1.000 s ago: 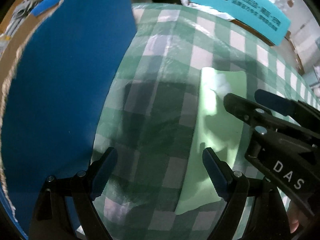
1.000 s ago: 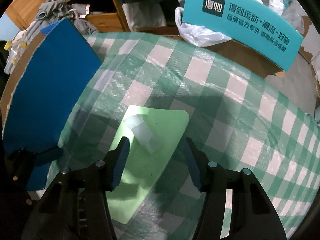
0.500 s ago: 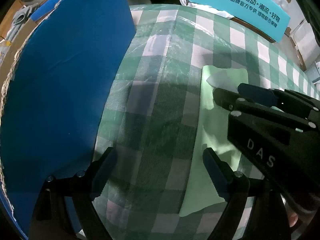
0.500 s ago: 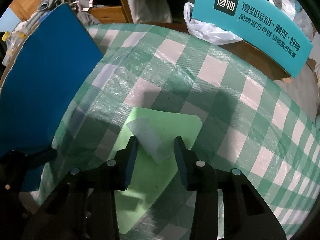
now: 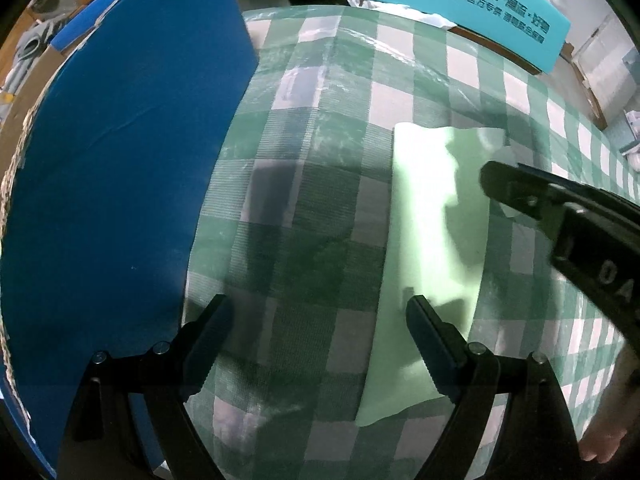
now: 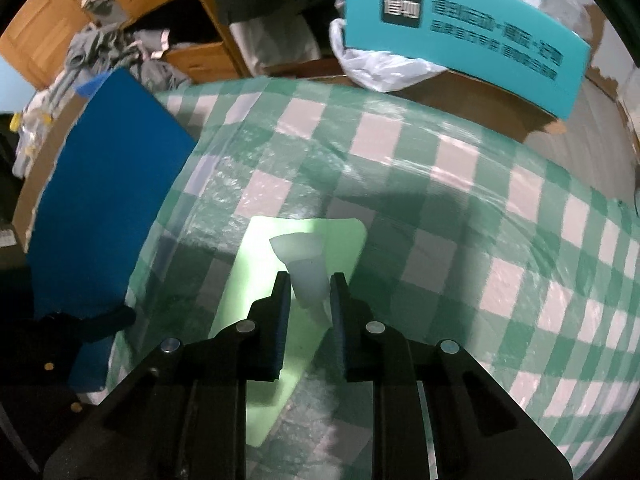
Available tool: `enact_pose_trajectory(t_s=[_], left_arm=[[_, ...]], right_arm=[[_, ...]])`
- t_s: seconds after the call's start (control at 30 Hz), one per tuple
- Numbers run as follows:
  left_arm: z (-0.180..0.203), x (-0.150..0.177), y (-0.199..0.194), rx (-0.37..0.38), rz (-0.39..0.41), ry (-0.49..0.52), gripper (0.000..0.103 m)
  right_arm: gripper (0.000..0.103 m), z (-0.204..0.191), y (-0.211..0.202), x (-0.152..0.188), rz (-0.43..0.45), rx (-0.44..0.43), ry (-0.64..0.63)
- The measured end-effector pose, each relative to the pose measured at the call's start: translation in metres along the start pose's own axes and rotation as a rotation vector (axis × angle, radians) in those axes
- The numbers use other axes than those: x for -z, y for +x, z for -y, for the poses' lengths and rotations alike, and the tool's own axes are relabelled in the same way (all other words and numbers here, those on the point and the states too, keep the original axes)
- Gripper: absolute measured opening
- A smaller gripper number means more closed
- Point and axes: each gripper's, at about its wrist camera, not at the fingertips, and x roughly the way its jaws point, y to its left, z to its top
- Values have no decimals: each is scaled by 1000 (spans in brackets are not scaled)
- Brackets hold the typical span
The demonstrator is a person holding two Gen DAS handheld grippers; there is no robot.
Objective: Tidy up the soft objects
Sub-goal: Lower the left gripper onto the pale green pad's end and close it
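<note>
Between the right gripper's (image 6: 308, 280) nearly closed fingers sits a pale translucent piece (image 6: 306, 268), pinched at its narrow end and flaring forward over a light green mat (image 6: 256, 280). The left gripper (image 5: 316, 320) hangs wide with nothing in it, its right finger (image 5: 430, 328) over the mat's (image 5: 424, 220) near end. "DA" shows in white on the right gripper's side. The mat lies flat on a green-and-white checked cloth (image 6: 460, 208) under glossy film. A blue board (image 6: 104, 184) borders the cloth on the left. Behind stands a teal box (image 6: 460, 28) printed with Chinese characters, a white plastic bag (image 6: 376, 68) below it, and wooden shelving (image 6: 160, 20) heaped with clothes.
</note>
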Motion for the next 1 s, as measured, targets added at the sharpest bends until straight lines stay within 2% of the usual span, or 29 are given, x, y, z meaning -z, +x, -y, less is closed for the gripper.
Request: enact_pose_trajectory(t_s=[0.37, 0.57, 0.73, 0.97, 1.0], left_arm=[[45, 3, -5, -21, 38, 134, 91], [72, -3, -1, -64, 51, 197, 91], [93, -6, 4, -106, 60, 248, 91], [98, -12, 11, -130, 72, 254, 92], [87, -14, 11, -129, 72, 254, 92]], right_arm=[[18, 46, -21, 31, 6, 49, 166], [18, 68, -26, 57, -5, 121, 193], [18, 80, -26, 70, -14, 139, 212], [23, 87, -24, 75, -11, 141, 236], [24, 88, -24, 76, -11, 142, 239]])
